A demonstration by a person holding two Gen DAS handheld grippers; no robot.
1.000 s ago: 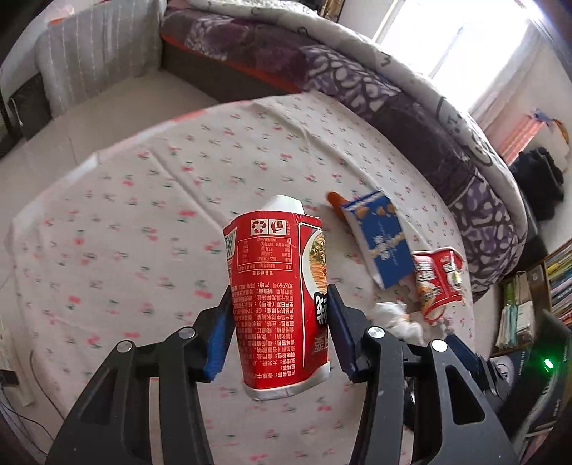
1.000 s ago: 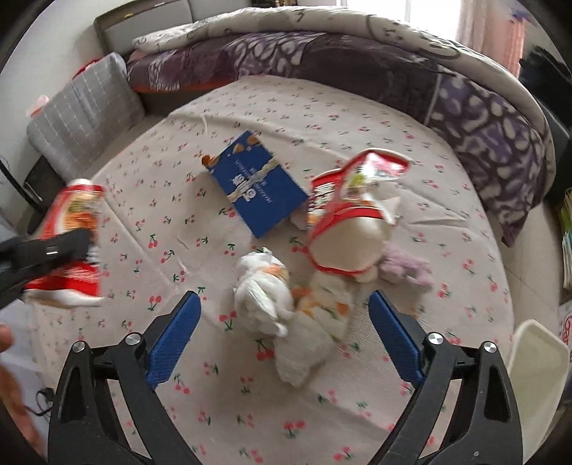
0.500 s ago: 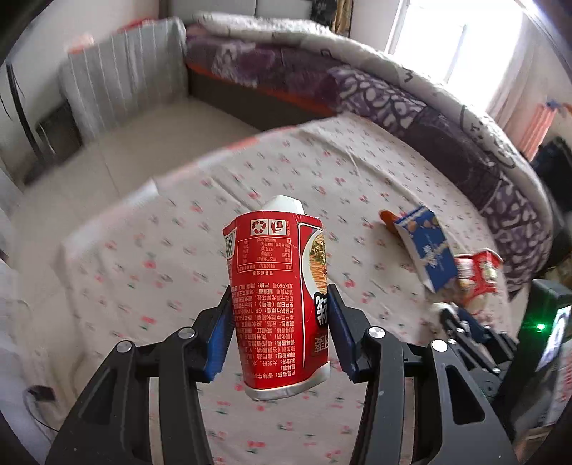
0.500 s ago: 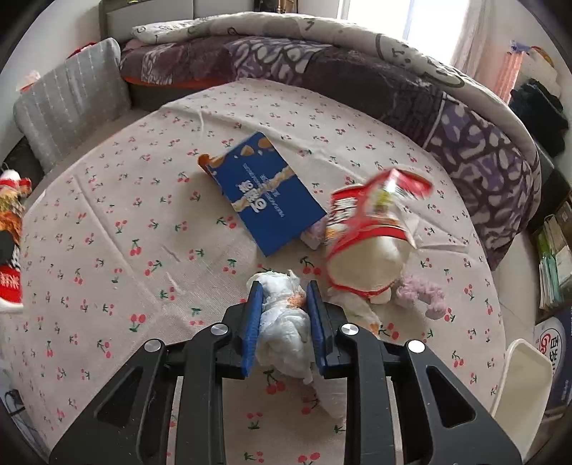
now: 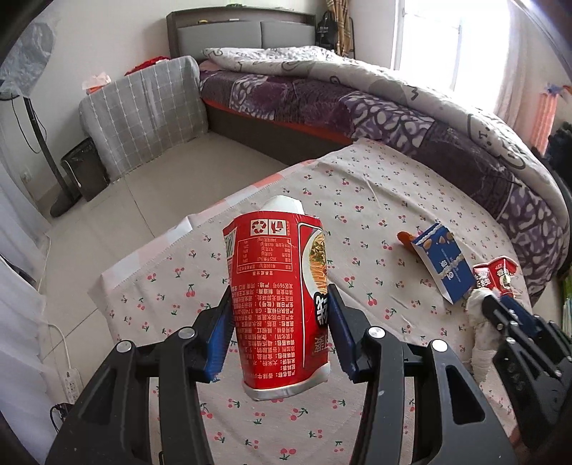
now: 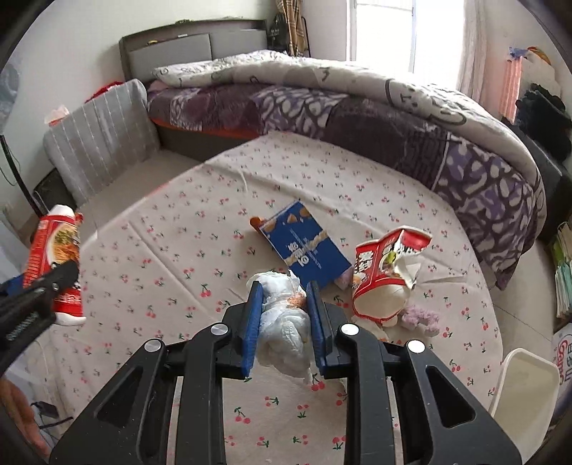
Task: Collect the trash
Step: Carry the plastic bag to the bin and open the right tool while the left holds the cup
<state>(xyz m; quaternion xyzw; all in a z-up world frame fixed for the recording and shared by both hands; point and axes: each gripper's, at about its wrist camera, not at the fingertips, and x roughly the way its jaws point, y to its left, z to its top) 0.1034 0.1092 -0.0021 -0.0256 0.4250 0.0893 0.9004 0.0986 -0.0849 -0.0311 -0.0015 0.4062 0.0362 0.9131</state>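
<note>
Bedroom setting: low surface under a cherry-print cloth (image 6: 171, 250), tiled floor beyond it, bed along the back.

Nearest, left wrist view: left gripper (image 5: 279, 332), blue pads pressed against both sides of a red instant-noodle cup (image 5: 277, 300). Cup inverted, white base uppermost, rim pointing down, held clear above the cloth. The same cup shows at the left edge of the right wrist view, clamped in the black fingers.

Nearest, right wrist view: right gripper (image 6: 284, 322), jaws narrow, closed on a crumpled white tissue wad (image 6: 284, 322) with orange staining. Wad bulges out between and below the pads; its lower end hangs over the cloth. Whether any part touches the cloth cannot be told.

Just beyond the wad: blue snack box (image 6: 304, 246), lying flat on the cloth, one end open, an orange piece (image 6: 254, 221) at its far corner.

Right of the box, touching or nearly so: second red noodle cup (image 6: 384, 275), torn and crushed, tipped on its side, white inner wall showing. Small lilac fluffy item (image 6: 420, 318) beside its base.

Lower right corner of the right wrist view: white plastic bin (image 6: 518, 393), rim only, off the edge of the cloth.

Middle distance, left: grey checked cushion (image 5: 143, 111) standing on the floor.

Far: bed with purple patterned quilt (image 5: 375, 107), grey padded headboard (image 5: 246, 34), bright window (image 5: 429, 35) at right.
</note>
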